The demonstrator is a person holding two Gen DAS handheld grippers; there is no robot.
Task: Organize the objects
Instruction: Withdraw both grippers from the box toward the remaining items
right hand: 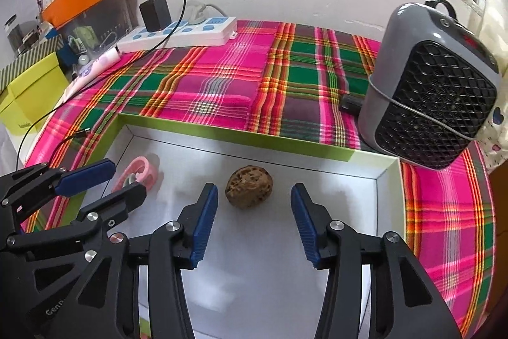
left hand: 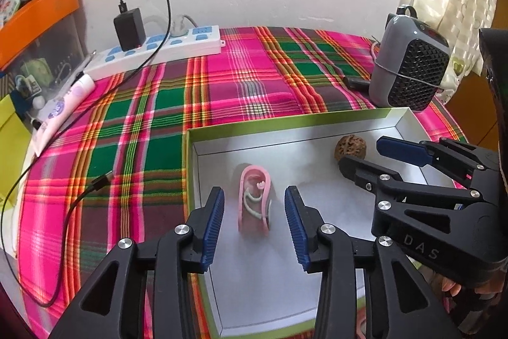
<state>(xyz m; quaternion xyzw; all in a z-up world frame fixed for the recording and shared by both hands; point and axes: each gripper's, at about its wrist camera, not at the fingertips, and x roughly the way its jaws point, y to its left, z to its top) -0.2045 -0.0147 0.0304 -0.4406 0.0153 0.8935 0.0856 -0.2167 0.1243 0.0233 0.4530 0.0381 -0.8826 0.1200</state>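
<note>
So both grippers are parked over a shallow box (left hand: 317, 119) with a green rim and a white floor, which is set on a loud pink-and-green plaid cloth (left hand: 133, 123).

The left gripper (left hand: 254, 223) is held with its jaws partly apart, and nothing is pinched. A small pink clip-like thing (left hand: 254, 202) is seen lying on the box floor in the gap between the blue pads (left hand: 214, 224), near the left wall, with clear space on either side of it.

Same story with the right gripper (right hand: 254, 223): jaws spread fairly wide, nothing gripped. A brown wrinkly nut, a walnut by the look of it (right hand: 249, 186), is sat on the box floor just beyond the fingertips, a bit closer to the left pad, not touched by either one.

The two objects are kept well apart inside the box, pink one left, nut right.

Further back, a white power strip (left hand: 158, 50) with a black charger (left hand: 128, 29) plugged in is found at the far left by the wall, and a grey mesh-fronted heater (right hand: 431, 84) is stood on the cloth at the far right, just behind the box corner.
</note>
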